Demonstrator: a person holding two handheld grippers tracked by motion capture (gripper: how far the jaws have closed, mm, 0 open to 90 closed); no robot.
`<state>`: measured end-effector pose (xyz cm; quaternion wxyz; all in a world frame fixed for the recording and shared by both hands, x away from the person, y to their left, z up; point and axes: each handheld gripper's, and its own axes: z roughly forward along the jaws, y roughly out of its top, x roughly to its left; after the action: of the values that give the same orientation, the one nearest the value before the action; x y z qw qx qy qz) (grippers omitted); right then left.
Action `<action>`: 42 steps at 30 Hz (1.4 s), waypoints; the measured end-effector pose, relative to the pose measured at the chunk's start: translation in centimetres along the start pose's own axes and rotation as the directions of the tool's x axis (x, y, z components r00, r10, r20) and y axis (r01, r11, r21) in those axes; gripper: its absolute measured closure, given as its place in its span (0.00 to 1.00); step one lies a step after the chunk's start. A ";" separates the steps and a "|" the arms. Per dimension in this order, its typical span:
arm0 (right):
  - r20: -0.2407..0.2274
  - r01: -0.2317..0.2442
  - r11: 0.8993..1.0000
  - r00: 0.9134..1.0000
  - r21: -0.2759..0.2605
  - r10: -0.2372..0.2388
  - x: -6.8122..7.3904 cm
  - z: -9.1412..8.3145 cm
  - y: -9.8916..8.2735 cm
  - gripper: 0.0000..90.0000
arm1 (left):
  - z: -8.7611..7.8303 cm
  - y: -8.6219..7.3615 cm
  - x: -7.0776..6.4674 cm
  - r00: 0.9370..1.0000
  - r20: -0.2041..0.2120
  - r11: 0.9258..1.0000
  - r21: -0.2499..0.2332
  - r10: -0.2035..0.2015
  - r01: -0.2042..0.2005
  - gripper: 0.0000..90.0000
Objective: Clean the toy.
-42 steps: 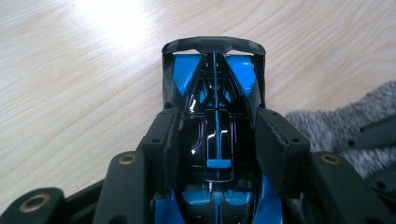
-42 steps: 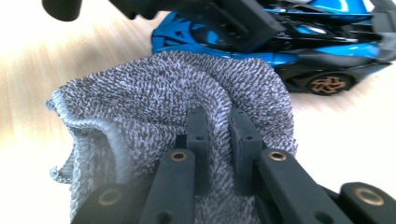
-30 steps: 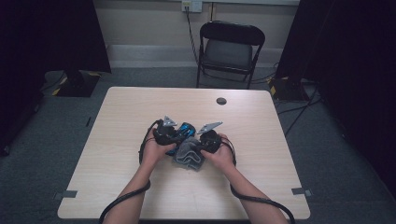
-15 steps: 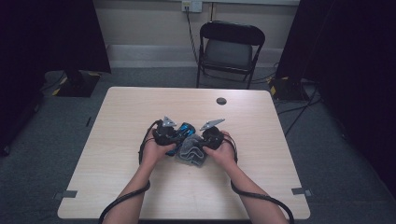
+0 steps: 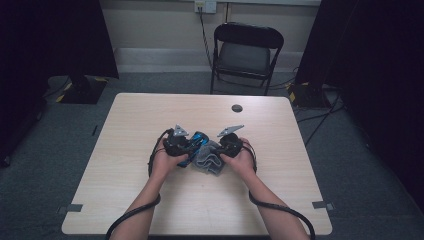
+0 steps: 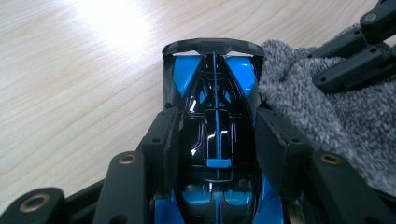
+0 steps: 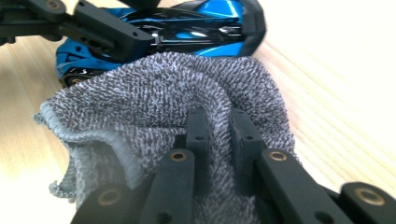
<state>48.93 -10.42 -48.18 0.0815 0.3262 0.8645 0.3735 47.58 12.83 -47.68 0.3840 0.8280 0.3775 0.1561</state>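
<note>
Seen from above: one pale wood worktop [image 5: 125, 165], broad bare surface at the left edge, likewise toward the near edge and the far right corner, all free of clutter. Just left of centre, left claw [image 5: 192, 149], clenched on one blue-and-black toy car [image 5: 198, 142], pads pressed to both flanks of the body in the left gripper view [image 6: 217, 135], rear wing pointing away across open woodgrain. Touching the car's right side, one grey knitted cloth [image 5: 210, 162], bunched in folds at mid-worktop, well clear of every edge. Right of that, right claw [image 5: 222, 152], pinched tight on a ridge of the cloth, shown close in the right gripper view [image 7: 219, 123], jaws nearly meeting through the fabric [image 7: 154, 98], car [image 7: 187, 32] lying just beyond. Two hands, two claws, two trailing cables over the near edge. Toward the far edge, one small dark round disc [image 5: 237, 108], alone, well apart from the work. Beyond the worktop, one black folding chair [image 5: 247, 52] against the wall.
</note>
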 end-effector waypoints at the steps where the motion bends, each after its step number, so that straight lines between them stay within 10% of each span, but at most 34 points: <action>1: -0.003 -0.007 1.000 1.000 -0.004 0.007 -0.1 0.0 -0.1 0.89 | 0.0 0.0 0.0 1.000 -0.001 1.000 -0.001 0.000 0.000 0.57; 19: 0.011 -0.047 0.997 0.999 -0.053 0.047 -0.8 -2.3 -0.5 0.89 | 0.0 -0.1 0.0 1.000 -0.001 1.000 -0.004 0.004 -0.004 0.57; 36: -0.077 0.015 0.998 0.997 -0.055 -0.019 4.3 -3.8 -2.1 0.87 | 0.1 0.1 -0.1 1.000 0.006 1.000 -0.004 -0.012 0.012 0.55; 42: -0.091 0.028 0.999 0.995 -0.026 -0.031 5.4 -2.9 -2.3 0.85 | 0.3 0.3 -0.8 1.000 -0.003 1.000 0.007 -0.021 0.021 0.39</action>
<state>42.46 -9.91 -47.17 0.0515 0.2950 0.8674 0.3975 47.37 11.96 -47.68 0.3823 0.8251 0.3872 0.1520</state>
